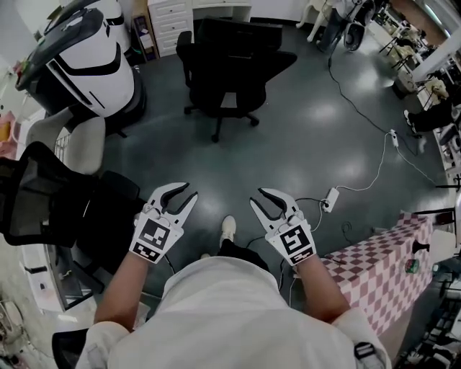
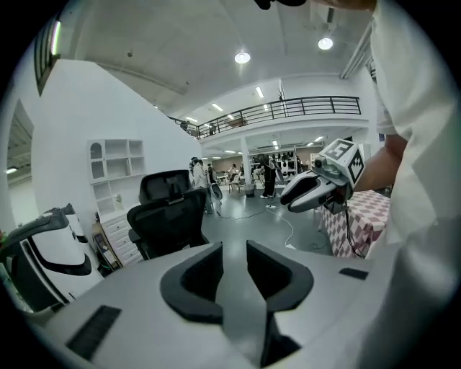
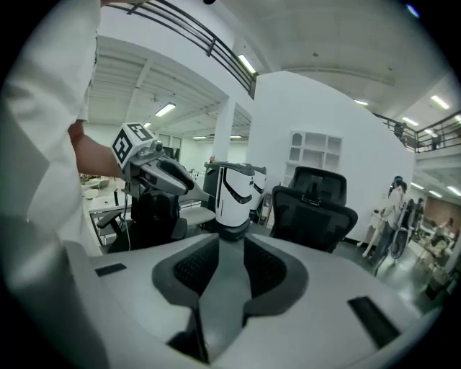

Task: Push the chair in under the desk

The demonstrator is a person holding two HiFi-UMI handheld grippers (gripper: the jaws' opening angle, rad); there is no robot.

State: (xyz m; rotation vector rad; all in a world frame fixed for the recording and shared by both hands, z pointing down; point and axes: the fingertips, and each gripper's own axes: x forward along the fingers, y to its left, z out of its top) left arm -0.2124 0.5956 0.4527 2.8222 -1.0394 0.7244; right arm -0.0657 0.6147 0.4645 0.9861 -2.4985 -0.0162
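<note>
A black office chair [image 1: 225, 68] stands on the grey floor ahead of me, its back toward the white desk edge [image 1: 220, 6] at the far end. It also shows in the left gripper view [image 2: 169, 216] and the right gripper view [image 3: 313, 209]. My left gripper [image 1: 181, 194] and right gripper [image 1: 257, 197] are held side by side in front of my body, well short of the chair. Both are open with nothing between the jaws [image 2: 234, 252] [image 3: 230, 249]. Each gripper sees the other: the right gripper [image 2: 317, 189] and the left gripper [image 3: 162, 173].
A second black mesh chair [image 1: 50, 194] stands close on my left beside a beige seat [image 1: 75, 140]. A white robot [image 1: 86, 58] is at the far left, white drawers [image 1: 169, 21] behind it. A power strip [image 1: 331, 198] with cables lies right, by a pink chequered cloth [image 1: 389, 267].
</note>
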